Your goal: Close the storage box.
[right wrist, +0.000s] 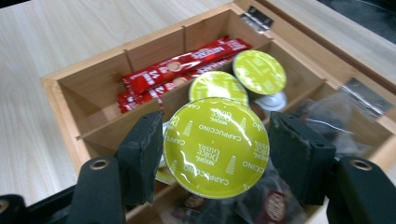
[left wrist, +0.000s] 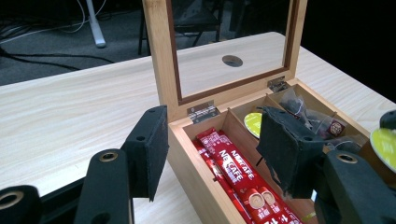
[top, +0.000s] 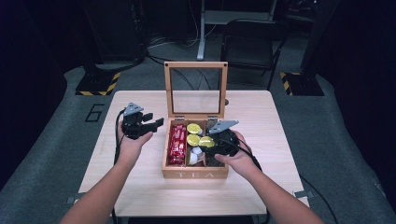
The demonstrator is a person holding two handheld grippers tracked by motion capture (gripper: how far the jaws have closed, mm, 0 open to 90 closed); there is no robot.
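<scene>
A wooden tea box point(top: 195, 175) stands on the table with its glass lid point(top: 196, 65) upright. My right gripper point(right wrist: 215, 140) is shut on a green cappuccino capsule point(right wrist: 215, 154) and holds it above the box's middle and right compartments. Two more green capsules point(right wrist: 259, 71) lie in the middle compartment. Red coffee sticks point(right wrist: 182, 65) fill the left compartment, and dark tea bags point(right wrist: 322, 116) lie in the right one. My left gripper point(top: 156, 122) hovers just left of the box's back corner, open, nothing between its pads point(left wrist: 149, 149); beyond its jaws I see the red sticks point(left wrist: 236, 175).
The light wooden table point(top: 140, 186) has bare surface left, right and in front of the box. A round cable hole point(left wrist: 232, 60) sits behind the lid. A black chair point(top: 252, 42) and stand legs with striped bases point(top: 98, 86) are on the floor beyond the table.
</scene>
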